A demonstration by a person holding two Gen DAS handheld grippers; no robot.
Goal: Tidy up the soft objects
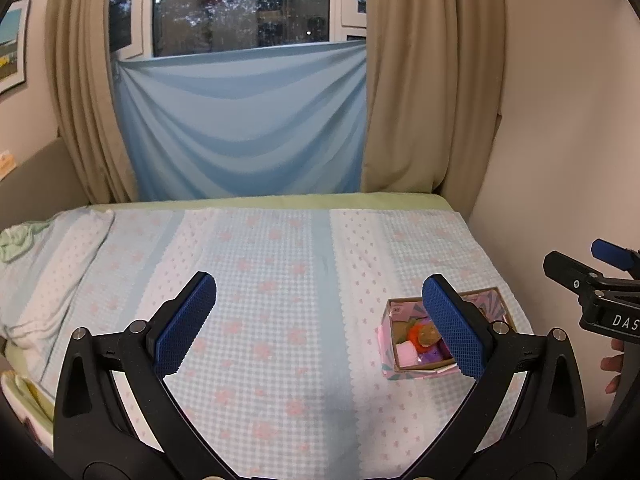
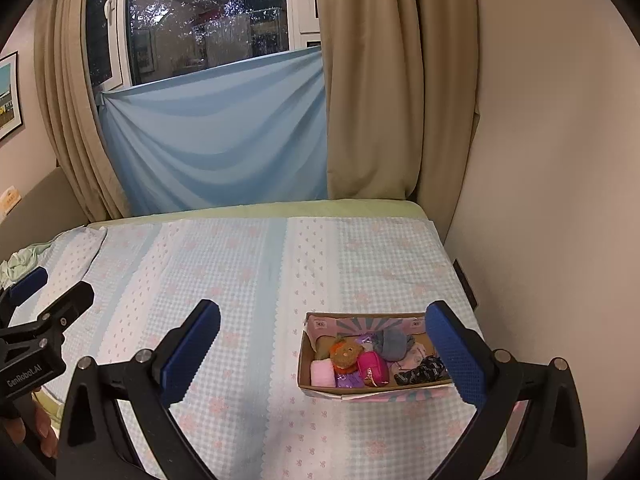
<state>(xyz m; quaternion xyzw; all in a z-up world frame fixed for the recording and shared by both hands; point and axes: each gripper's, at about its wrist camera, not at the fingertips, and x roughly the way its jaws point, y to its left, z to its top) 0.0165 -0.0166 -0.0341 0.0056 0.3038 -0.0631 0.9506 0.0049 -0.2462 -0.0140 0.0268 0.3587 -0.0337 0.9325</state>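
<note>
A small cardboard box (image 2: pixel 316 330) sits on the bed near its right edge. It holds several soft items: a brown and orange plush (image 2: pixel 345 354), a magenta pouch (image 2: pixel 372 368), a pink roll (image 2: pixel 323 374), a grey bundle (image 2: pixel 392 344) and a dark patterned piece (image 2: pixel 424 372). The box also shows in the left wrist view (image 1: pixel 386 334). My left gripper (image 1: pixel 320 320) is open and empty above the bed, left of the box. My right gripper (image 2: pixel 324 352) is open and empty, with the box between its fingers in view.
The bed has a light blue checked cover with pink flowers (image 2: pixel 240 280). A wall (image 2: pixel 540 200) runs close along the right side. Beige curtains (image 2: pixel 380 100) and a blue cloth (image 2: pixel 216 140) hang behind. Crumpled green fabric (image 1: pixel 16 240) lies at the left.
</note>
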